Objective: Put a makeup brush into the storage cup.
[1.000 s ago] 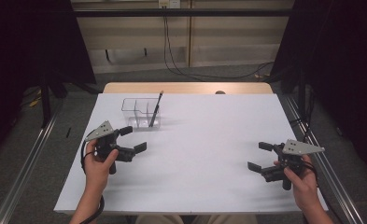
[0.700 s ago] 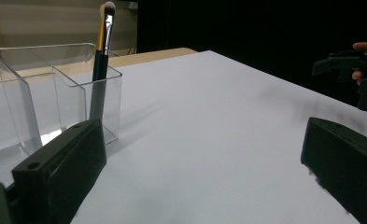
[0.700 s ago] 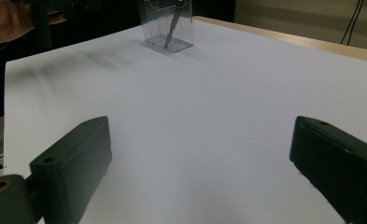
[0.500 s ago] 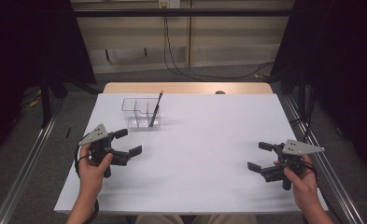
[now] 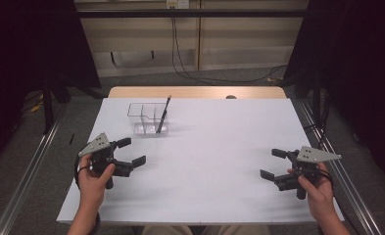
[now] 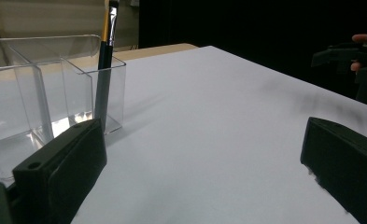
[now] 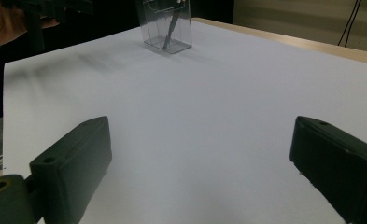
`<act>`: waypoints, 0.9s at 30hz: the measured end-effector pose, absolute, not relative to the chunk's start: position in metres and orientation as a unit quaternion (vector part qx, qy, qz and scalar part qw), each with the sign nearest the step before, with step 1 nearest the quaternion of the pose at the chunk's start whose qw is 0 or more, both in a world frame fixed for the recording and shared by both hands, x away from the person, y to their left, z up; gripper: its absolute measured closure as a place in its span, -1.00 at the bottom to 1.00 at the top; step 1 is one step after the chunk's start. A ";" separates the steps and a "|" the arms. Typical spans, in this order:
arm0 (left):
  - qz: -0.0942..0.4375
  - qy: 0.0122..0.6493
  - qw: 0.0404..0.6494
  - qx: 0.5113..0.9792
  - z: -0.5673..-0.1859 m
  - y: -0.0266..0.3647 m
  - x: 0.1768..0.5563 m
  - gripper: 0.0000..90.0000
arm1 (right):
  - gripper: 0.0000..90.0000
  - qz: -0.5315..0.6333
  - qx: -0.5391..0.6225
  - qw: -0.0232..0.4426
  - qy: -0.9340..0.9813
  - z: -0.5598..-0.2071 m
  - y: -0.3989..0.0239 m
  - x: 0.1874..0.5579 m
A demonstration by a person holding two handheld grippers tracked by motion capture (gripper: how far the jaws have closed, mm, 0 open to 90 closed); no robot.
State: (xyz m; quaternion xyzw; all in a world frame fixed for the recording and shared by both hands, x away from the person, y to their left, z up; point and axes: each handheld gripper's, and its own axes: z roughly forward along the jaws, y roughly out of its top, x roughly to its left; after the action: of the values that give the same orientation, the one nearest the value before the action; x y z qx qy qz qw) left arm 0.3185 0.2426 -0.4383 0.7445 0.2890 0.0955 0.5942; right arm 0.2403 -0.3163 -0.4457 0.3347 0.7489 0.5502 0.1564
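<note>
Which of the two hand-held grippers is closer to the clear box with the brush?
The left gripper: it sits just in front of the clear box holding the brush; the right gripper is across the table.

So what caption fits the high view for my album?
Two open tools, left and right, on a white table; a brush leans in a clear holder.

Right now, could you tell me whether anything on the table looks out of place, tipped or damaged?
Nothing stands out. The clear organizer stands upright on the white table, and the brush leans in one of its compartments, handle down. Both the left gripper and the right gripper are open and hold nothing.
</note>
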 end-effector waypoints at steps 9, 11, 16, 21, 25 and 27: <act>0.096 0.290 0.594 0.744 -0.439 0.248 0.315 -0.99 | -0.88 0.551 0.334 0.155 0.749 -0.445 -0.316 0.240; 0.096 0.290 0.594 0.744 -0.439 0.249 0.314 -0.99 | -0.88 0.551 0.334 0.155 0.749 -0.445 -0.316 0.240; 0.098 0.291 0.594 0.744 -0.439 0.252 0.312 -0.99 | -0.88 0.551 0.334 0.155 0.749 -0.445 -0.316 0.240; 0.098 0.291 0.591 0.746 -0.440 0.256 0.311 -0.99 | -0.88 0.551 0.334 0.156 0.749 -0.445 -0.316 0.240; 0.101 0.292 0.591 0.746 -0.441 0.258 0.310 -0.99 | -0.88 0.551 0.334 0.156 0.749 -0.445 -0.316 0.240; 0.101 0.293 0.589 0.747 -0.442 0.260 0.309 -0.99 | -0.88 0.551 0.334 0.156 0.749 -0.445 -0.316 0.240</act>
State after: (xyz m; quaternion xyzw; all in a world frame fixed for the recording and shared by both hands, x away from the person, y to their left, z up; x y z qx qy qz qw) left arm 0.3089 0.2605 -0.4416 0.7465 0.2929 0.1013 0.5888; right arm 0.2402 -0.3158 -0.4451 0.3336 0.7487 0.5513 0.1559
